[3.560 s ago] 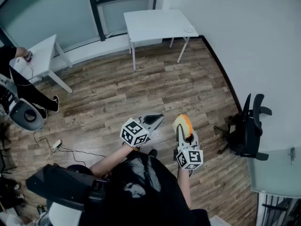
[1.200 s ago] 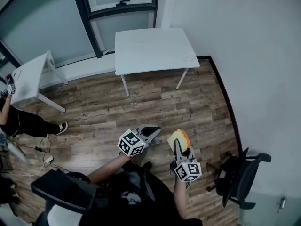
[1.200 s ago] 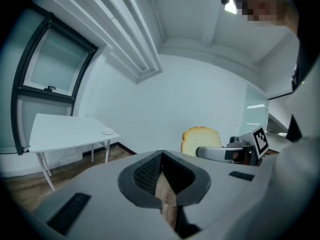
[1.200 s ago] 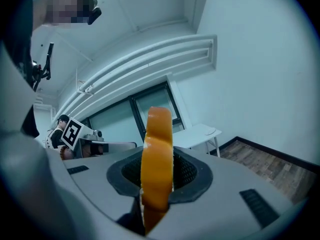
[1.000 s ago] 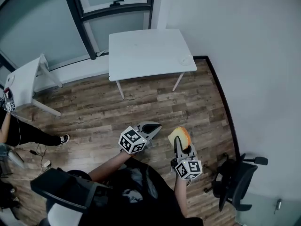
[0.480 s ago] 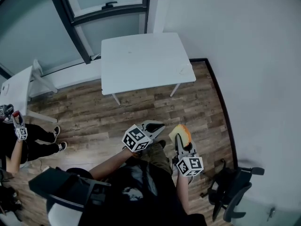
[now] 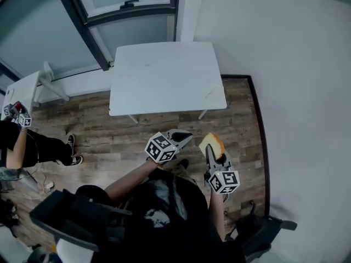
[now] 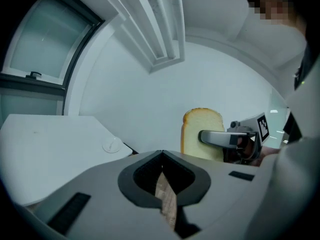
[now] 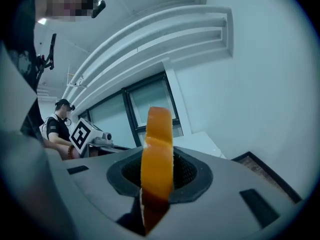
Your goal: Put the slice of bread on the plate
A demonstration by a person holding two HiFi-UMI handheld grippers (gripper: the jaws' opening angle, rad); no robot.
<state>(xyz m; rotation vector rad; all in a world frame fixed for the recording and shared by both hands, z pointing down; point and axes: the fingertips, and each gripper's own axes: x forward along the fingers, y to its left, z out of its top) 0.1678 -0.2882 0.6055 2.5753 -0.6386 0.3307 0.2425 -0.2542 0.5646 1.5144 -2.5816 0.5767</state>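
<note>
My right gripper (image 7: 213, 153) is shut on a slice of bread (image 7: 211, 143) with an orange-brown crust, held upright on edge over the wooden floor. In the right gripper view the bread (image 9: 157, 149) stands between the jaws, crust edge towards the camera. A small white plate (image 7: 210, 93) lies near the right edge of the white table (image 7: 164, 75) ahead. From the left gripper view the plate (image 8: 111, 145) shows on the table's near corner and the bread (image 8: 201, 123) at right. My left gripper (image 7: 185, 137) is shut and holds nothing, level with the right one.
A white wall (image 7: 296, 92) runs along the right, a dark-framed window (image 7: 88, 32) behind the table. Another person (image 7: 24, 141) stands at the left by a second white table (image 7: 19, 89). An office chair (image 7: 263, 235) is at bottom right, a dark chair (image 7: 71, 218) at bottom left.
Both grippers have been carried forward towards the white table, which now lies closer and larger. The bread stays in the right gripper's jaws. The person at left has shifted.
</note>
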